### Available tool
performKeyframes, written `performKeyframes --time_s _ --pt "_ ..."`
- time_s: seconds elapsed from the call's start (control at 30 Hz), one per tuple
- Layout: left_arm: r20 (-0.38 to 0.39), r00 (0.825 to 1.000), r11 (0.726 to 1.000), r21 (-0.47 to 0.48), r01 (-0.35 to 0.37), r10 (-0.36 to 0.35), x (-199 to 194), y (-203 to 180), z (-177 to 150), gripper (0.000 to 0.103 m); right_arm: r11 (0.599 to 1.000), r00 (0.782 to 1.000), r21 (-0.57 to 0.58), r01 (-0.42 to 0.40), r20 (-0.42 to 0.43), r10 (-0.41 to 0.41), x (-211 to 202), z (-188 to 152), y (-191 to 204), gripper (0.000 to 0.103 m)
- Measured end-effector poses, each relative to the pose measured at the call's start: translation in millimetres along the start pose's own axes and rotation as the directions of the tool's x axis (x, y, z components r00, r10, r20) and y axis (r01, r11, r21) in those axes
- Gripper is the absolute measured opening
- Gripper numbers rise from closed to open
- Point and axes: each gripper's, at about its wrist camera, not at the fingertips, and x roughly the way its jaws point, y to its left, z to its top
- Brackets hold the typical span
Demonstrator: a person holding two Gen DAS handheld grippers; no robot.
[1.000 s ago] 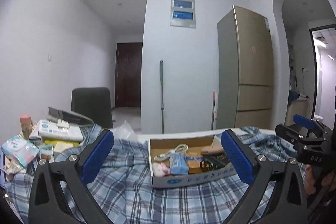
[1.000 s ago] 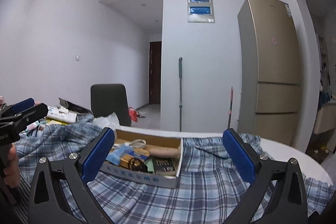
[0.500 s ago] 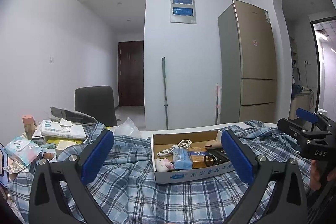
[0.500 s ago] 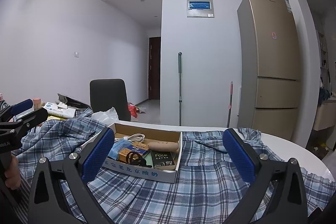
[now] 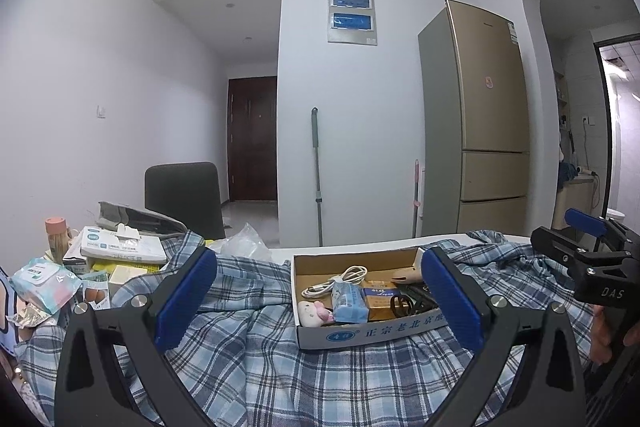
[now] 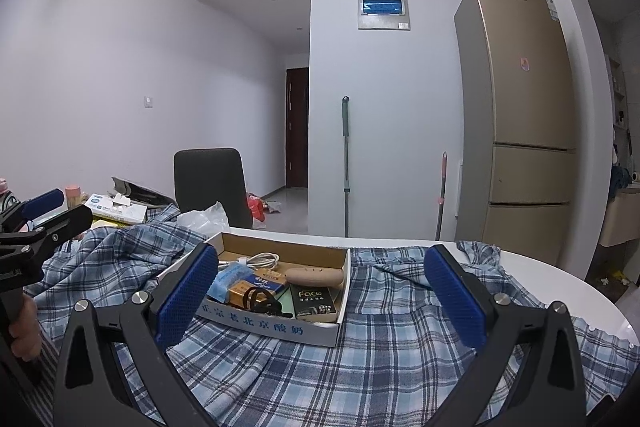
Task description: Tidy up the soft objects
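Note:
A blue plaid shirt point(image 5: 256, 359) lies spread and rumpled over the table; it also shows in the right wrist view point(image 6: 384, 355). A shallow cardboard box point(image 5: 360, 337) sits on it, holding a white cable, a blue tissue pack point(image 5: 350, 301), a small pink toy point(image 5: 314, 311) and other small items; the box also shows in the right wrist view point(image 6: 276, 325). My left gripper point(image 5: 316, 303) is open and empty, above the shirt in front of the box. My right gripper point(image 6: 320, 299) is open and empty, also facing the box.
Tissue boxes point(image 5: 120, 247), a wet-wipe pack point(image 5: 42, 283) and small packages crowd the table's left end. A dark chair point(image 5: 184, 199) stands behind. A white table edge point(image 6: 560, 275) curves at the right. A fridge point(image 5: 480, 123) and mop handles stand by the far wall.
Both cameras have tilted and drawn back slightly, so the box sits a little lower and nearer in view. Both grippers stay open. Nothing on the table has moved.

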Motion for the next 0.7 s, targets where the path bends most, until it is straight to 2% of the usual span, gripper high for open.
performKeyframes --time_s 0.27,0.7 --pt "0.009 1.000 1.000 0.003 -0.002 0.002 -2.6 1.0 0.2 0.103 1.000 0.999 -0.024 0.010 0.041 -0.009 -8.1 0.9 4.7 0.103" --pt "0.006 1.000 1.000 0.007 0.001 -0.001 -2.5 -1.3 0.8 0.103 1.000 1.000 -0.024 0.016 0.026 -0.015 -6.3 0.5 3.3 0.103"
